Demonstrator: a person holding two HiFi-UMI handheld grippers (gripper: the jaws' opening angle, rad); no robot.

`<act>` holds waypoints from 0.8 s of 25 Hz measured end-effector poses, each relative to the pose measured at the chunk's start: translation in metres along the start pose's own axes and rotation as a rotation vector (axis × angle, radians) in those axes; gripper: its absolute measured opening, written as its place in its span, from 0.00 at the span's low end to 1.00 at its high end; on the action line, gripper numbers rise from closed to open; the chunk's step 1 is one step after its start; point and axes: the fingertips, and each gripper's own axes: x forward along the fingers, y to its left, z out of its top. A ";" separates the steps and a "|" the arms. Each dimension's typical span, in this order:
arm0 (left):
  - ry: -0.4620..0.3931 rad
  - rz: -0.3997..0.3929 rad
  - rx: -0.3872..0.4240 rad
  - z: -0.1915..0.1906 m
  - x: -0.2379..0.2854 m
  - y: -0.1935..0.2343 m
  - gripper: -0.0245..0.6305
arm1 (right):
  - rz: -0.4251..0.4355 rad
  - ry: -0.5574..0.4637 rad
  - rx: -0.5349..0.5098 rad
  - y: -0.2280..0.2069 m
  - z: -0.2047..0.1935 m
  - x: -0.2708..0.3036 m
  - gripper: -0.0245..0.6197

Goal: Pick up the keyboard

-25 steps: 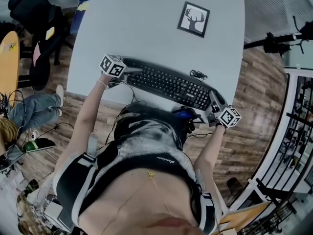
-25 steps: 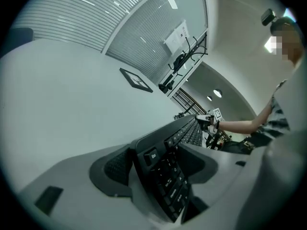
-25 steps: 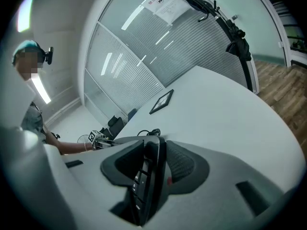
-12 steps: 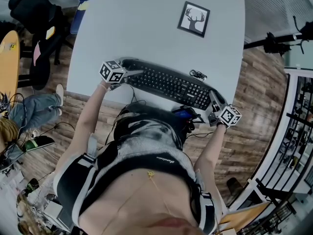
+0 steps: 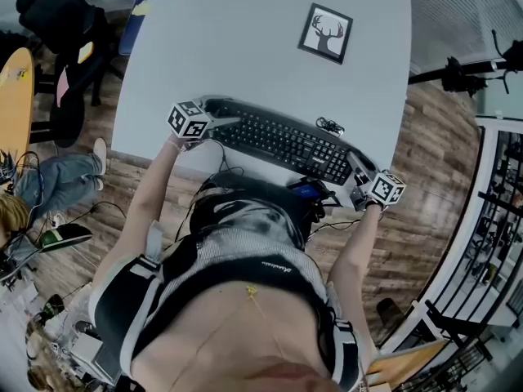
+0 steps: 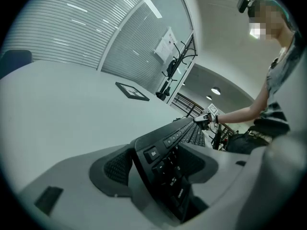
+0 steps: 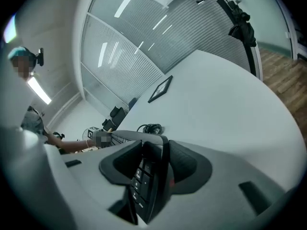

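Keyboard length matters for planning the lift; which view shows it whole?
Head view: the whole keyboard shows end to end from above. Each gripper view shows one end close up, the rest steeply foreshortened.

Person is wearing a sleeveless mottled grey-white fabric top [image 5: 245, 229] under a black harness w/ white edging [image 5: 212, 272], straps running over both shoulders. Small black cam [image 6: 244, 3] is sitting on head.

White table [image 5: 245, 39] on wood-plank floor [image 5: 433, 145] (slatted blinds [image 6: 72, 32] behind).
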 end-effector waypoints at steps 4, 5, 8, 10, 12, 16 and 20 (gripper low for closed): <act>0.012 0.011 -0.008 0.000 0.002 0.004 0.48 | -0.017 -0.019 -0.013 0.001 0.002 0.004 0.31; 0.015 0.012 -0.009 0.000 0.003 0.004 0.48 | -0.027 -0.021 -0.018 0.000 0.002 0.004 0.31; 0.023 0.017 -0.012 -0.001 0.004 0.004 0.47 | -0.052 -0.029 -0.033 -0.003 0.001 0.004 0.32; 0.021 0.020 -0.012 -0.001 0.003 0.004 0.47 | -0.062 -0.033 -0.039 -0.002 0.001 0.004 0.33; 0.017 0.024 -0.011 -0.001 0.003 0.003 0.48 | -0.067 -0.035 -0.041 -0.001 0.000 0.004 0.34; 0.014 0.055 0.005 -0.002 0.003 0.005 0.48 | -0.083 -0.036 -0.029 -0.003 0.001 0.005 0.34; 0.028 0.069 0.007 -0.005 0.004 0.006 0.48 | -0.083 -0.033 -0.017 -0.005 -0.001 0.005 0.33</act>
